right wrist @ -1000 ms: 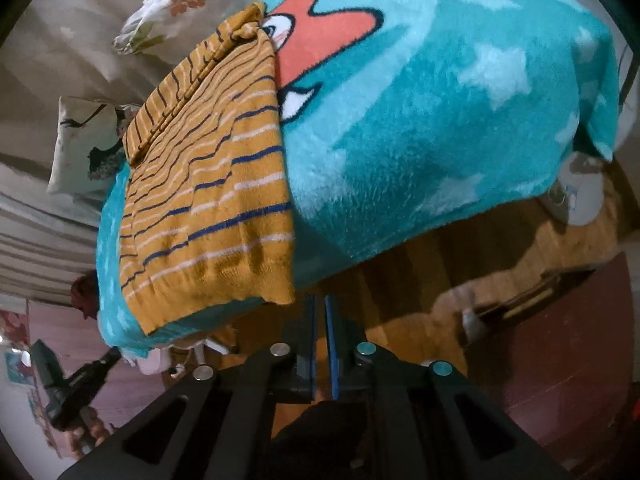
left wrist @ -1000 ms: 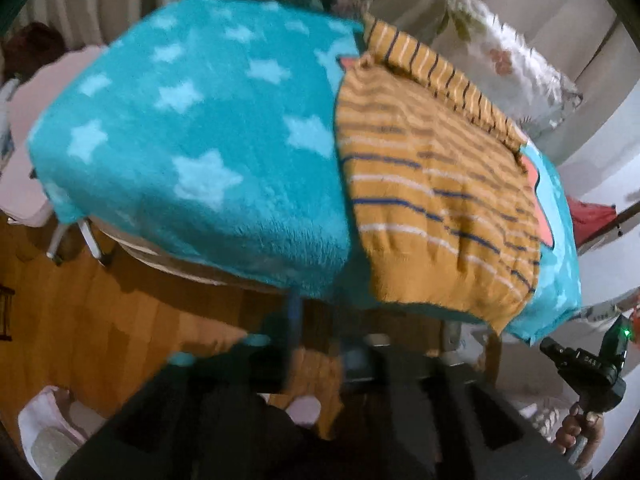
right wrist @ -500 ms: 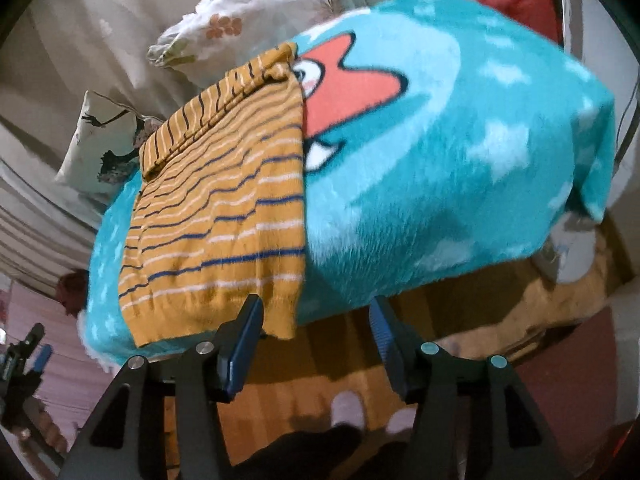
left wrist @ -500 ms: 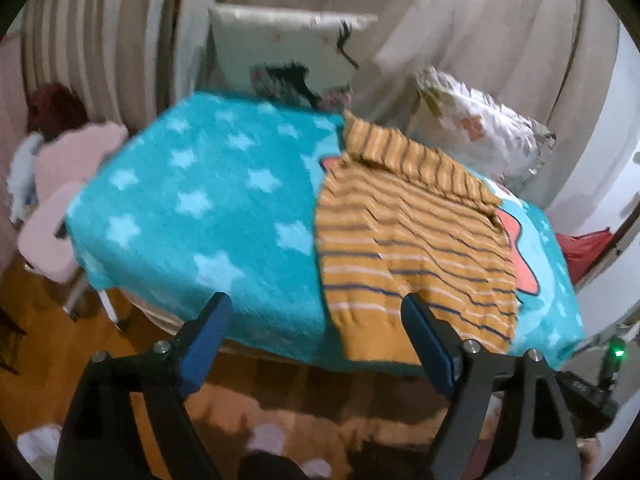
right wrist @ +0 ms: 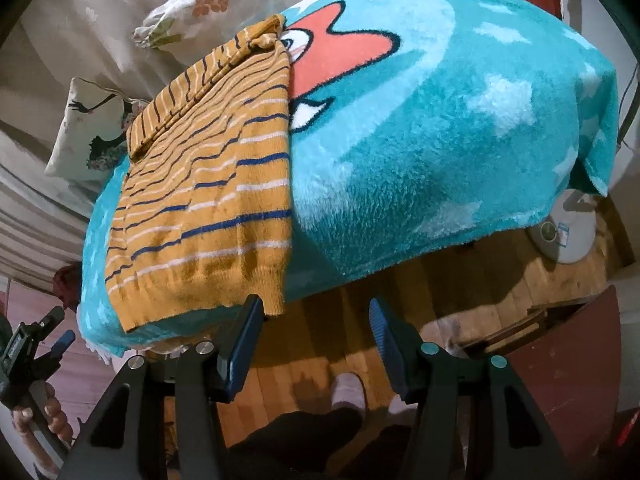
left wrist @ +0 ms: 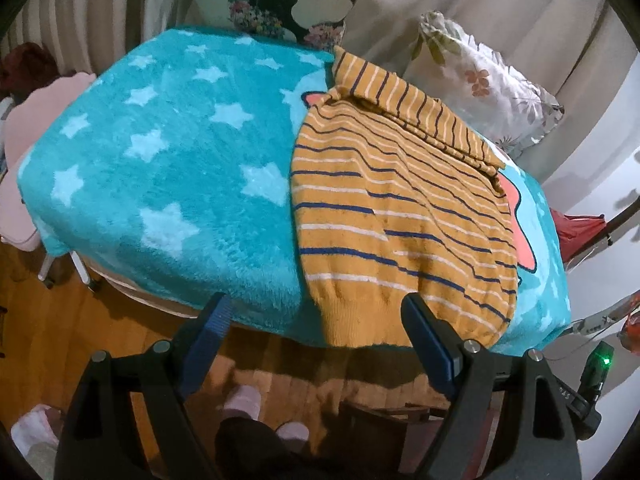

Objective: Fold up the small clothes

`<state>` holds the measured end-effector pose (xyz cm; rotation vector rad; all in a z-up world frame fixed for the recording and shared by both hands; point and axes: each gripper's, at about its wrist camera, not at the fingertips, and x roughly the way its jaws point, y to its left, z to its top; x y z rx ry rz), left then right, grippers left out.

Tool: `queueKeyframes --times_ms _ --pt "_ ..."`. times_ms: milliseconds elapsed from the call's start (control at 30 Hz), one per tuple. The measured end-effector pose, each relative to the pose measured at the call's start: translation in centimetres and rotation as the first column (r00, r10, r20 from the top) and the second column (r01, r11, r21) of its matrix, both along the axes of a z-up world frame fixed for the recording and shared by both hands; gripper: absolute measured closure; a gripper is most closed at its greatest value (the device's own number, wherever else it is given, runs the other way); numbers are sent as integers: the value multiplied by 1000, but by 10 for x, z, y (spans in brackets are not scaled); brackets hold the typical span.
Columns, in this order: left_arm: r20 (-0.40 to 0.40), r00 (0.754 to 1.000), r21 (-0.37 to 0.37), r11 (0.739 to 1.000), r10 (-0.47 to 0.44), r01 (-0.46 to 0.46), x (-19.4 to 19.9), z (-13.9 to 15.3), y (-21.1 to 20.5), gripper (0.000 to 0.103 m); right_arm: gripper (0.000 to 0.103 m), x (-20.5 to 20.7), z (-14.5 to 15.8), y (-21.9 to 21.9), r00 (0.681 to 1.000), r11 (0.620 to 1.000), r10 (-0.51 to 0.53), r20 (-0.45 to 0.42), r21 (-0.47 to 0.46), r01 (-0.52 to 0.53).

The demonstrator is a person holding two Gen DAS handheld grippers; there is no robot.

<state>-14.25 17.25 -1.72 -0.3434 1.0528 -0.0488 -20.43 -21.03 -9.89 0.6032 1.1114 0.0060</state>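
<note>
A mustard-yellow knit sweater (left wrist: 400, 208) with navy and white stripes lies folded on a teal star-patterned blanket (left wrist: 168, 168); its ribbed hem hangs over the near edge. It also shows in the right wrist view (right wrist: 208, 208) on the blanket (right wrist: 440, 152). My left gripper (left wrist: 316, 336) is open and empty, just in front of the hem. My right gripper (right wrist: 316, 336) is open and empty, below the blanket's edge, its left finger near the hem's right corner.
Floral pillows (left wrist: 480, 80) and a printed cushion (left wrist: 280, 4) stand behind the blanket by curtains. Wooden floor (left wrist: 60, 340) lies below, with the person's slippered feet (left wrist: 244, 400). A pink chair (left wrist: 16, 140) stands at left. The other gripper shows at the left edge (right wrist: 28, 352).
Both grippers have opened from shut. Both views have pulled back and levelled, so the sweater and blanket now sit higher and more centred.
</note>
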Motion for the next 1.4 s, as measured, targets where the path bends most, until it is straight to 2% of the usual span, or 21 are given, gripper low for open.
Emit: queueKeyframes --times_ms 267,433,600,733,900,1033,1167,1267,1300,1333,1367,1400 --pt "-53 998 -50 999 -19 17 34 -17 20 18 43 25 -6 4 999 998 -27 -31 50 29" --pt "-103 993 -102 993 -64 54 56 -38 25 18 41 50 -5 2 997 997 -70 -28 29 71" --pt "-135 980 -186 975 -147 121 74 -57 17 18 39 74 -17 5 992 994 -105 -69 26 107" --pt "-131 966 -215 958 -221 190 85 -65 7 18 34 77 -23 12 988 989 -139 -71 33 142" --pt "-104 952 -252 934 -287 254 94 -67 -1 17 34 73 -28 10 979 974 -182 -90 120 192" --pt "-94 948 -275 923 -305 270 95 -67 -7 15 34 73 -30 25 983 966 -153 -103 195 170" --pt "-95 944 -275 920 -315 279 90 -67 -17 14 34 78 -36 47 987 980 -92 -131 161 113" --pt "-112 943 -289 918 -314 272 83 -66 -25 14 34 82 -38 50 988 981 -68 -135 172 91" --pt "-120 942 -294 918 -313 267 81 -67 -27 21 36 82 -38 49 989 981 -57 -137 175 80" --pt "-134 943 -286 923 -305 258 79 -66 -30 40 37 82 -37 48 990 982 -47 -137 177 71" --pt "-148 941 -277 926 -304 256 79 -67 -32 56 45 82 -36 46 990 982 -36 -135 180 60" --pt "-179 934 -268 929 -308 255 80 -69 -34 93 56 82 -34 46 991 983 -18 -136 180 42"
